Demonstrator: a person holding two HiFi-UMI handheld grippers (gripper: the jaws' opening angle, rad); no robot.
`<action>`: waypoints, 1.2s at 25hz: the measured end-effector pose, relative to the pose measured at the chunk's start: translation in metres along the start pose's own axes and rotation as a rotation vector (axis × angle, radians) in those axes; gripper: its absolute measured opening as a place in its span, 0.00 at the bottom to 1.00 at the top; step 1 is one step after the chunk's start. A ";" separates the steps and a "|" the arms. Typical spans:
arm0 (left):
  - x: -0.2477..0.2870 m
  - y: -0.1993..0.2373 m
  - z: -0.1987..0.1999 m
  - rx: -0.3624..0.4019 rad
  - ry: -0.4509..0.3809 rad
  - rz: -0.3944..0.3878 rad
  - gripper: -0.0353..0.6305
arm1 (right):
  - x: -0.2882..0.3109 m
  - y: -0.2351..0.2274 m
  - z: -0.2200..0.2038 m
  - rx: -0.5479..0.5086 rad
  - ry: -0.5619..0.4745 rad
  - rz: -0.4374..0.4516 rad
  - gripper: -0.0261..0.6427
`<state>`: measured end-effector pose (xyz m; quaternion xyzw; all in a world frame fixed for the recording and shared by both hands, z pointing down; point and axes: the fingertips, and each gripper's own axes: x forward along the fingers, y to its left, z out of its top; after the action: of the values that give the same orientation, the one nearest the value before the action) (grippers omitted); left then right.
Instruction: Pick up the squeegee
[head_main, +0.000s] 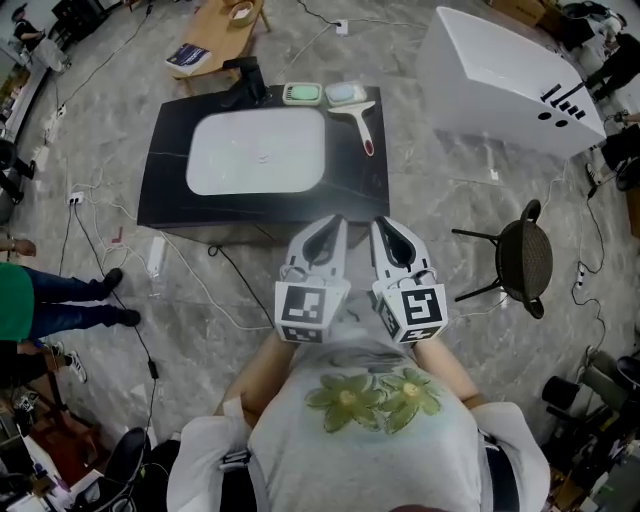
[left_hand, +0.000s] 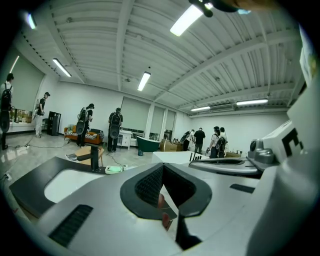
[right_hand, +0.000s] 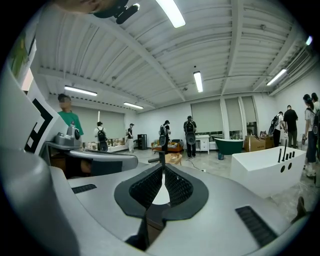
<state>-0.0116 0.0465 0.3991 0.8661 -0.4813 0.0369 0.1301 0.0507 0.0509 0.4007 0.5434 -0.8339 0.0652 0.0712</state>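
The squeegee (head_main: 359, 121), with a white head and a dark red handle, lies on the back right corner of the black counter (head_main: 165, 190), its handle pointing toward me. My left gripper (head_main: 335, 221) and my right gripper (head_main: 380, 222) are side by side close to my chest, in front of the counter's near edge and well short of the squeegee. Both point forward with their jaws together and nothing between them. In the left gripper view the left gripper's (left_hand: 162, 166) tips meet, and in the right gripper view the right gripper's (right_hand: 163, 167) tips meet too. I cannot make out the squeegee in either gripper view.
A white basin (head_main: 257, 152) fills the counter's middle, with a black faucet (head_main: 250, 78) and two pale green soap dishes (head_main: 301, 94) behind it. A white bathtub (head_main: 510, 75) stands at the back right and a black chair (head_main: 520, 258) at the right. Cables cross the floor; a person (head_main: 25, 300) stands at left.
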 end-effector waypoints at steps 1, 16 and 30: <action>0.004 0.003 0.002 0.003 0.004 -0.001 0.07 | 0.006 -0.003 0.001 0.001 0.006 -0.001 0.08; 0.067 0.042 0.005 -0.003 0.067 -0.019 0.07 | 0.080 -0.036 -0.005 0.026 0.075 -0.006 0.08; 0.100 0.067 0.010 -0.002 0.082 -0.010 0.07 | 0.128 -0.059 -0.012 0.033 0.129 -0.012 0.08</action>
<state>-0.0156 -0.0723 0.4214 0.8660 -0.4714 0.0712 0.1507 0.0541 -0.0848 0.4389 0.5442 -0.8231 0.1134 0.1163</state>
